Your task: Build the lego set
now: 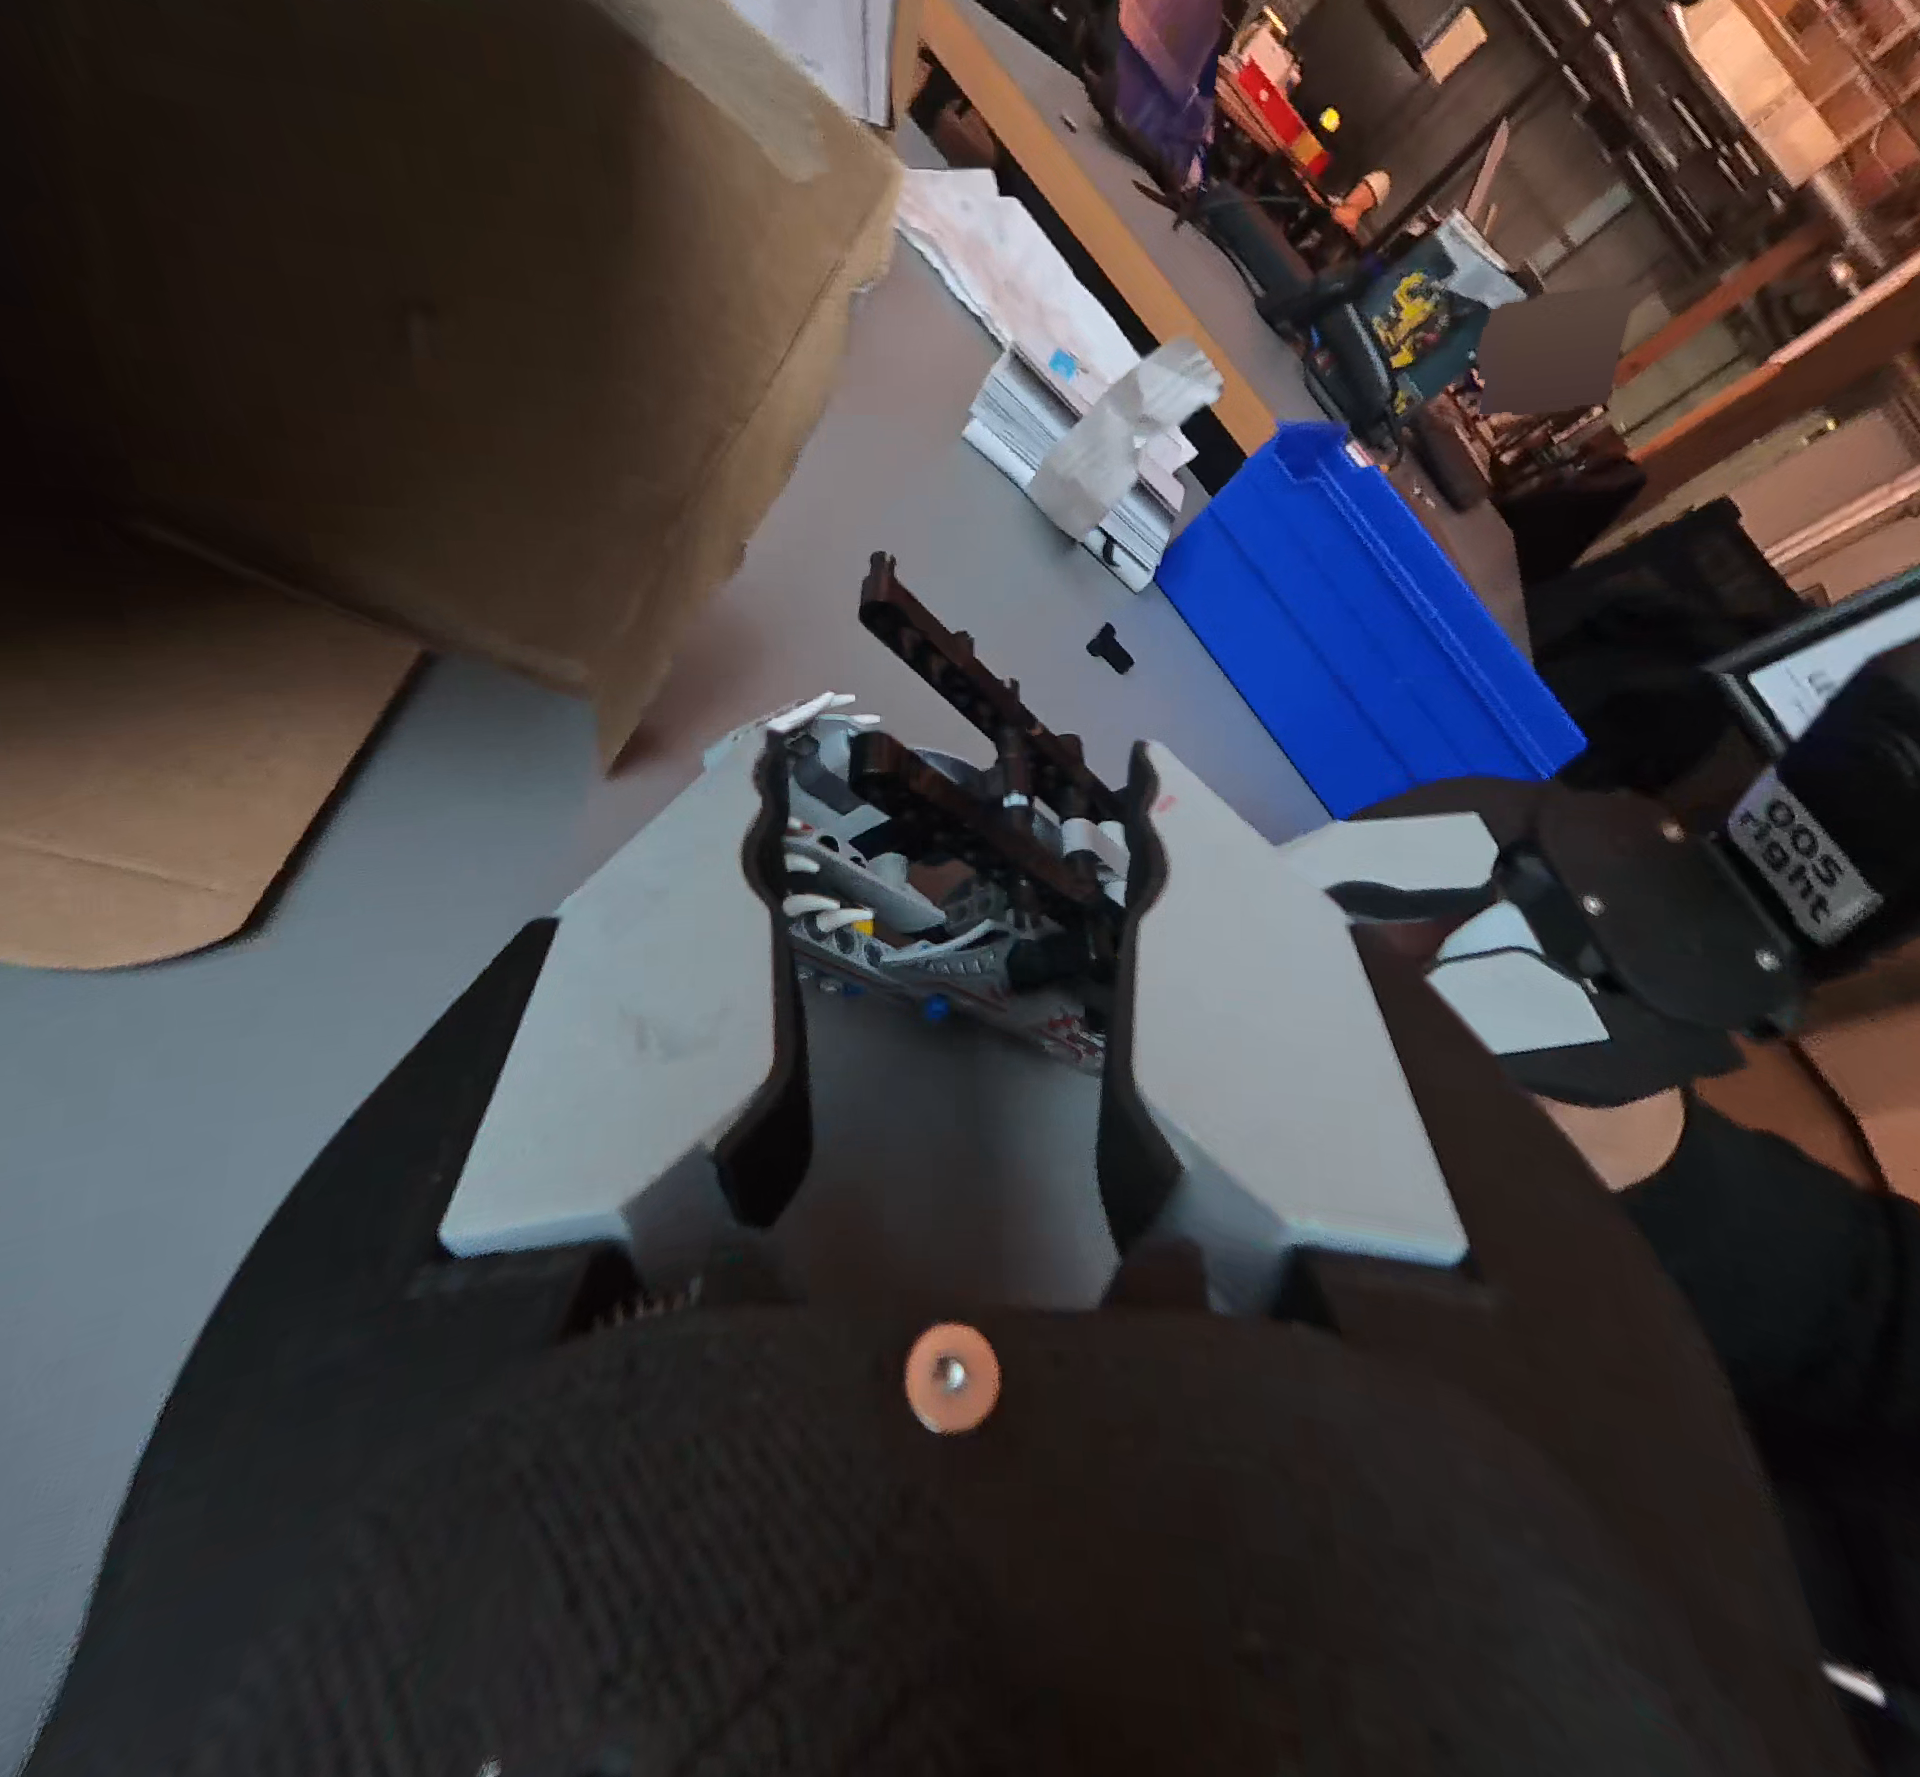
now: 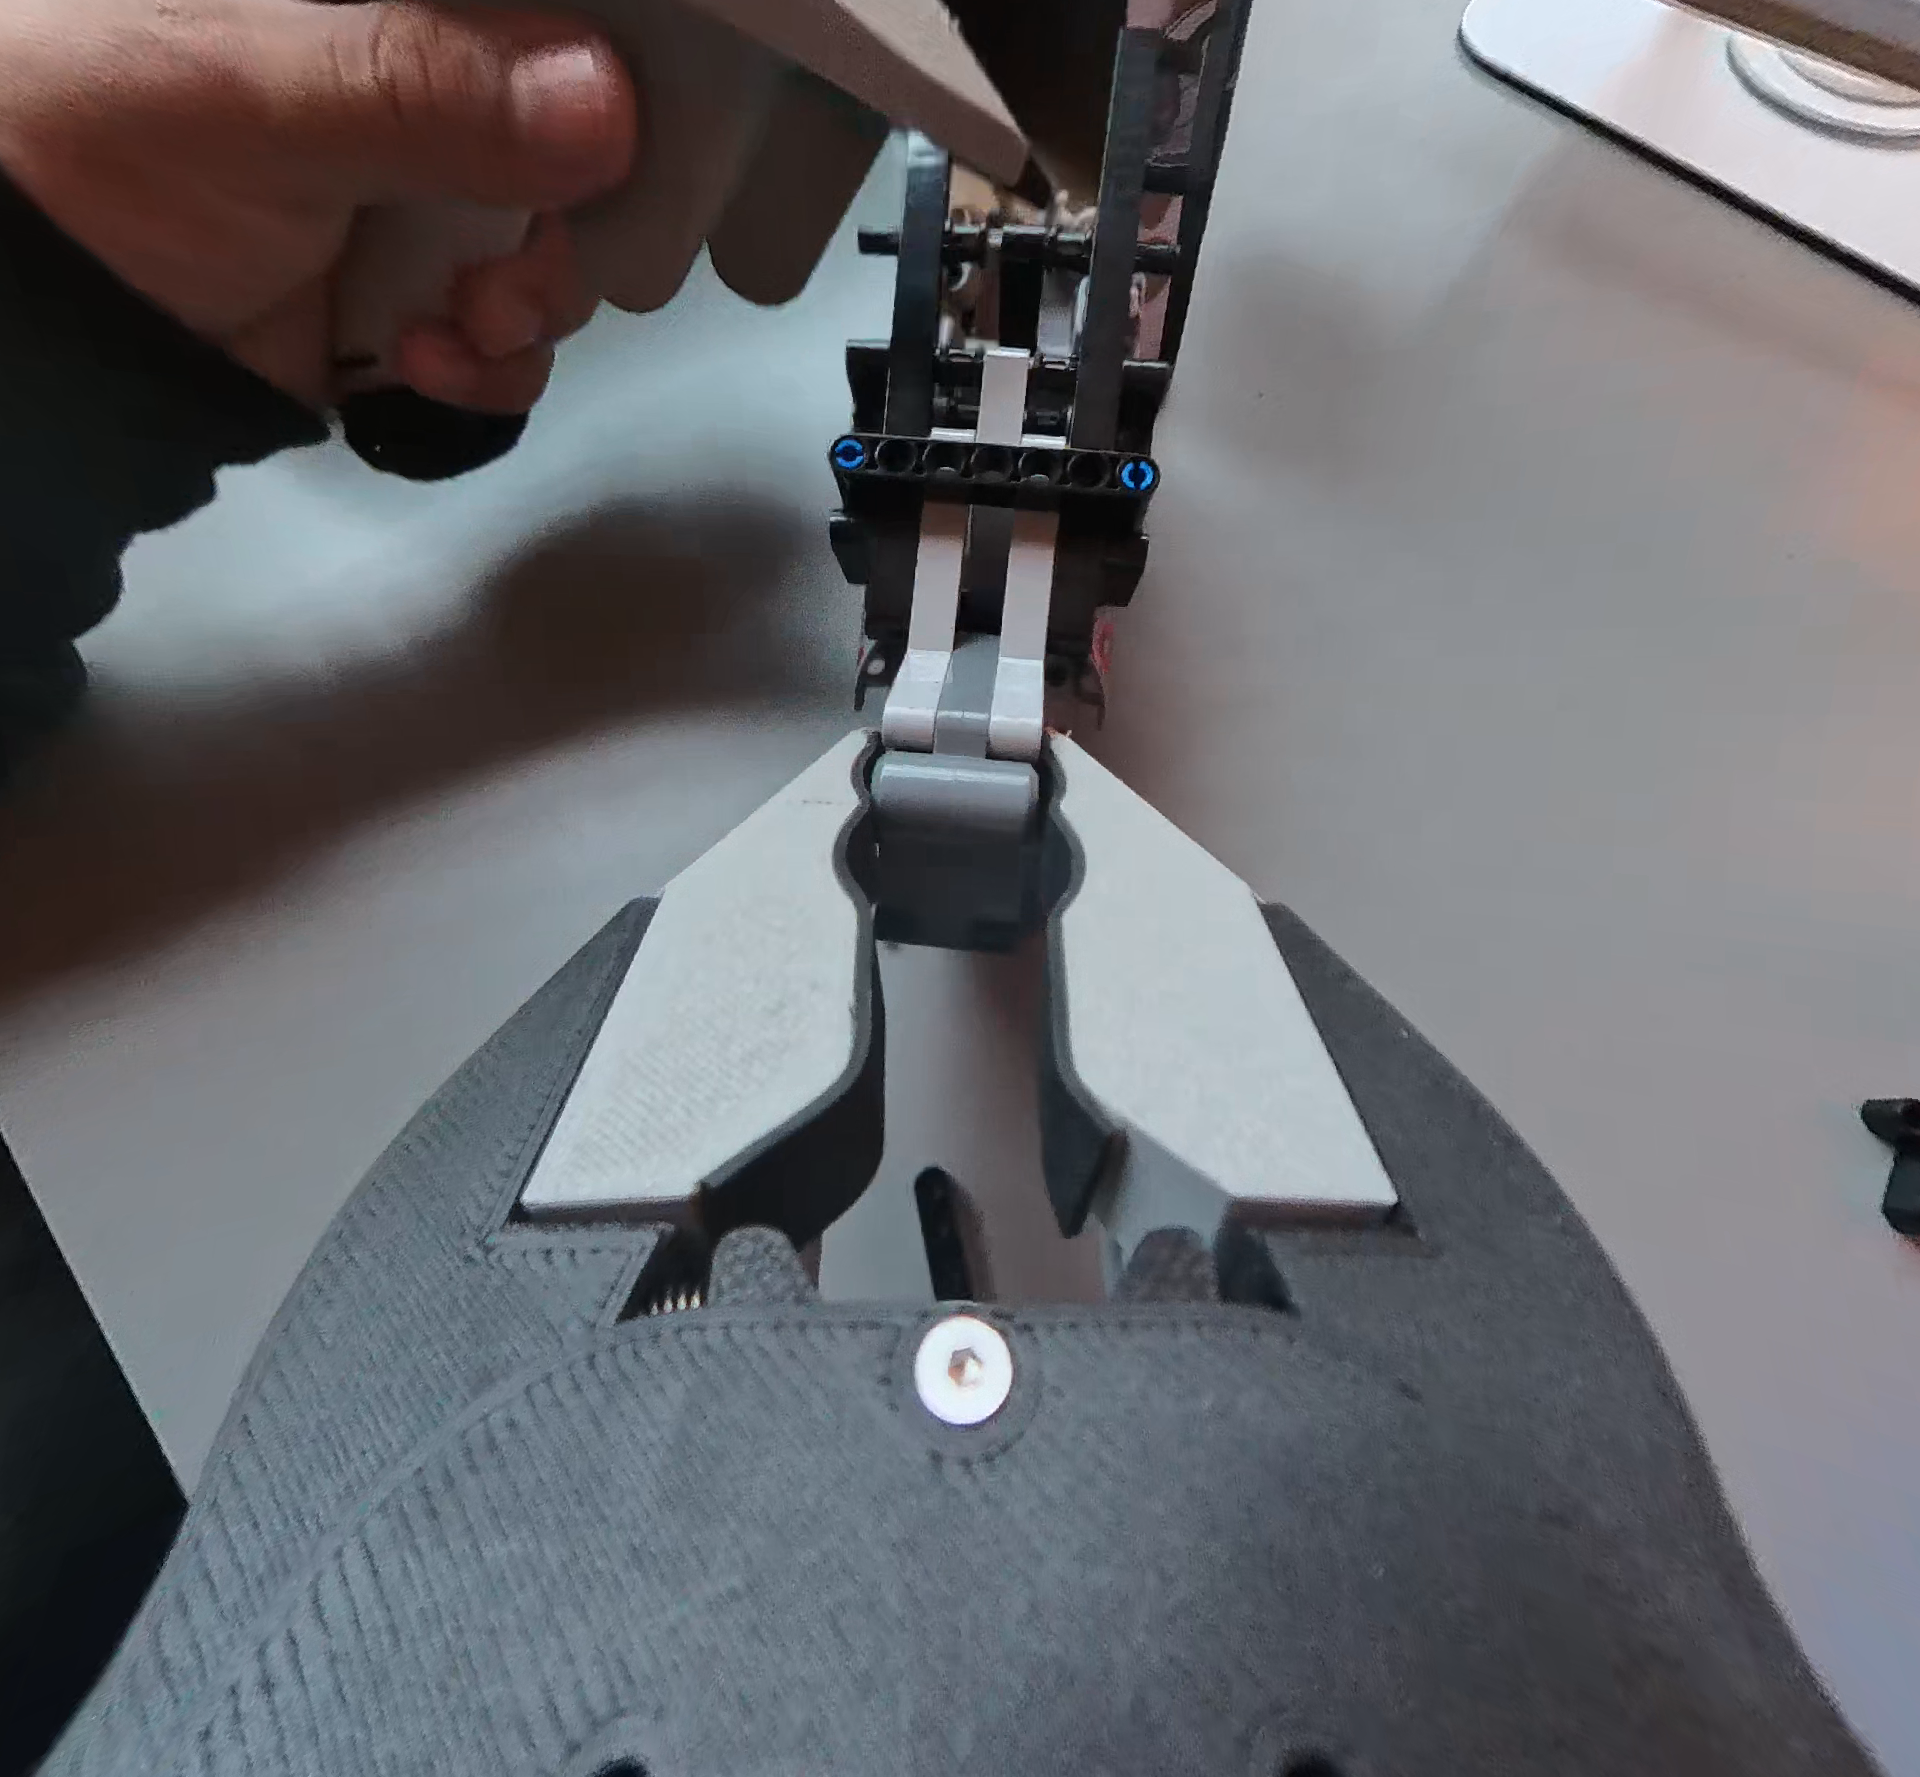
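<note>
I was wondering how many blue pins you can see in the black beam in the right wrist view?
2: one blue pin at the left end of the black perforated lego beam, one at its right end. Others may be hidden behind.

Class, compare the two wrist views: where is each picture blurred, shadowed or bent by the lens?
Left wrist view: cardboard box blurred and dark inside; table edges bend toward the frame edges; blue bin fairly sharp. Right wrist view: hand blurred, casting a soft shadow on the table; lego model sharp at the black beam, blurred at its far end.
</note>
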`<action>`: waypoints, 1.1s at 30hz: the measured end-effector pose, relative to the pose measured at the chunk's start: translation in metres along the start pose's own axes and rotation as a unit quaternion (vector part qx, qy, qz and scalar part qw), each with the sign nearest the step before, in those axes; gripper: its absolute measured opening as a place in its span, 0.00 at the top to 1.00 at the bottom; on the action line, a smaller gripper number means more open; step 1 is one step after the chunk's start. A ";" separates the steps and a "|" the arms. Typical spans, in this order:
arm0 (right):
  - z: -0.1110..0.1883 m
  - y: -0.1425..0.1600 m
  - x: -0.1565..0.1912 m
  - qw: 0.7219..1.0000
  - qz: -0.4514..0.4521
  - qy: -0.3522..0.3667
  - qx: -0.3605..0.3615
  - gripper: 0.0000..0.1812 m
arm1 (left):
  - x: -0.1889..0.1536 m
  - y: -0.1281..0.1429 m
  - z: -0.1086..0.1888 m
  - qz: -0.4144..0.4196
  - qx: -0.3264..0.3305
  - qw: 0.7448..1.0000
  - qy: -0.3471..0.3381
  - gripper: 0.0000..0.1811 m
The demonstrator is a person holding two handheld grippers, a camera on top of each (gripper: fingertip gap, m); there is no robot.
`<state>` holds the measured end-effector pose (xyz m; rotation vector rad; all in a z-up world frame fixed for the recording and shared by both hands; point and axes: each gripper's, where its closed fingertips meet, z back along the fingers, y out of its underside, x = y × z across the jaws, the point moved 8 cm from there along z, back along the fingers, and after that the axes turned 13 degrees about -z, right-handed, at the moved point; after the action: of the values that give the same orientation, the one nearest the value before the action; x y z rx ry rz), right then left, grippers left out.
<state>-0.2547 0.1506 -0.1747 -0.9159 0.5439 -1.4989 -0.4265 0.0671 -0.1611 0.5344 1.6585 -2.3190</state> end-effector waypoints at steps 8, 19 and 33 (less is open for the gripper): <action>-0.002 0.006 0.005 0.997 -0.052 0.024 -0.047 0.87 | 0.001 0.003 0.020 0.062 -0.053 0.995 -0.056 0.50; -0.011 0.018 0.014 0.997 -0.058 0.052 -0.029 0.85 | -0.046 -0.015 0.003 -0.445 0.200 0.861 -0.143 0.73; 0.012 0.013 0.017 0.998 -0.039 0.012 -0.048 0.81 | -0.015 -0.012 -0.031 -0.371 0.387 0.844 -0.018 0.96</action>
<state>-0.2366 0.1343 -0.1743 -1.0040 0.6078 -1.5663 -0.4132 0.0999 -0.1533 -0.0917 0.8994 -3.5409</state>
